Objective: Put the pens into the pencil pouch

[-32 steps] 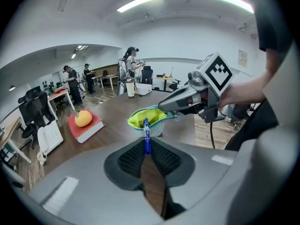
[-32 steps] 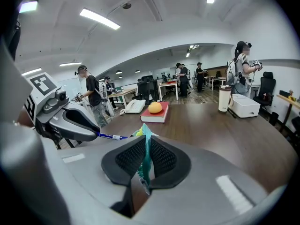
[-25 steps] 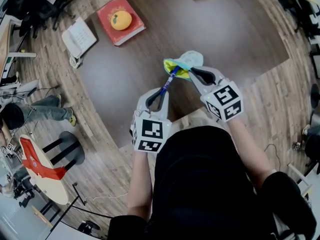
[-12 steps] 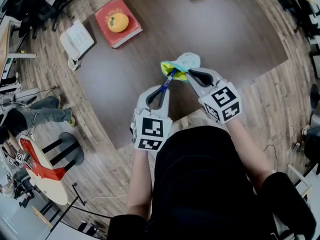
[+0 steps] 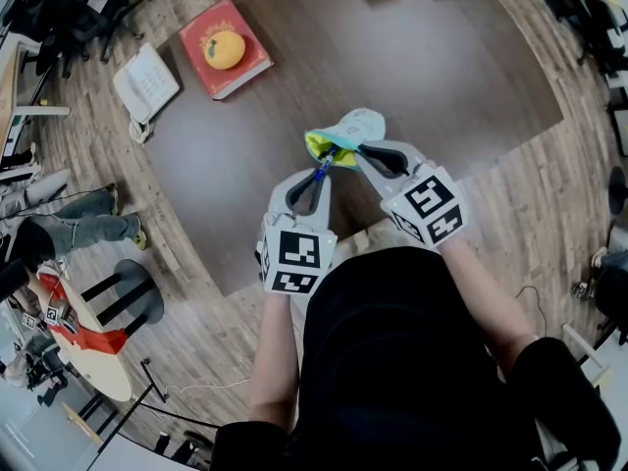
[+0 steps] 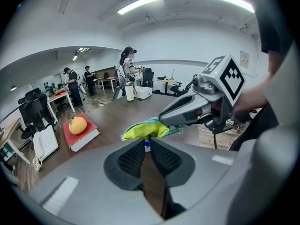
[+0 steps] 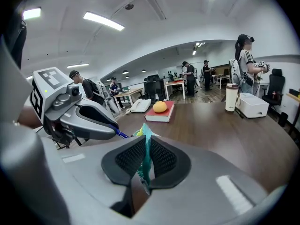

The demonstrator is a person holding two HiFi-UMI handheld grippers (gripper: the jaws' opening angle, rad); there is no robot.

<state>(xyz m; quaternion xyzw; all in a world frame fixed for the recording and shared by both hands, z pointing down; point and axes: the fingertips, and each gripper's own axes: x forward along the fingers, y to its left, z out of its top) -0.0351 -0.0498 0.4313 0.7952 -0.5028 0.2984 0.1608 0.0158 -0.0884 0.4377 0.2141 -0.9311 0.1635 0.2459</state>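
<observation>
So here's where I'm at: my left gripper [image 6: 146, 143] is pinched shut on the blue pen [image 5: 325, 167]. A short bit of the pen sticks out past the tips, poking at the mouth of the pencil pouch [image 5: 353, 126]. My right gripper [image 7: 146, 142] is clamped on the pouch's teal zipper edge, so the pouch hangs off it above the table [image 5: 461, 57] instead of lying flat. The yellow lining [image 6: 140, 131] is showing, so I reckon the mouth is open toward the pen.

Handling-wise, my guess is the pen's the easy bit. It looks stiff and light with a smooth plastic barrel, so it could swivel or slide between the pads if I shove it against anything. A firm pinch with the barrel lined up along the push seems right.

The pouch is the annoying one. It's soft floppy fabric that probably weighs next to nothing, and it'll fold wherever I'm not holding it. Grabbing the body would just squash the opening shut, so the zipper rim is the place to hold — it's likely the firmest part, and it lifts one lip.

With only that lip held, the other can sag across the mouth. Then the pen tip may snag on the lining rather than slide in. Nothing looks fragile here, so no need to baby it — just go in at a shallow angle.
</observation>
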